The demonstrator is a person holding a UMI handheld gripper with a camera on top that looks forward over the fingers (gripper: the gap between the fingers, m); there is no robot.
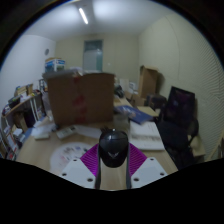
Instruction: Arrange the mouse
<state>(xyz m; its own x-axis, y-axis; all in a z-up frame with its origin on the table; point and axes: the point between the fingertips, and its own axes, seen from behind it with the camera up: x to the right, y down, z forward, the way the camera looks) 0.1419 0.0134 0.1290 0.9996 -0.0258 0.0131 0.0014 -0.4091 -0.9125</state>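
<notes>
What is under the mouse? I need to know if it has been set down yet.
The mouse sits between the gripper fingers' purple pads. The table lies beyond; the mouse hides whatever is directly beneath.

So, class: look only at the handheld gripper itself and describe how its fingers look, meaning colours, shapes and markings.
The gripper has two pale, whitish fingers with blocky, angular outer shells, one on each side. Each carries a magenta pad on its inner face, marked with darker stripes. No cables, sleeve or hand are visible in this view.
</notes>
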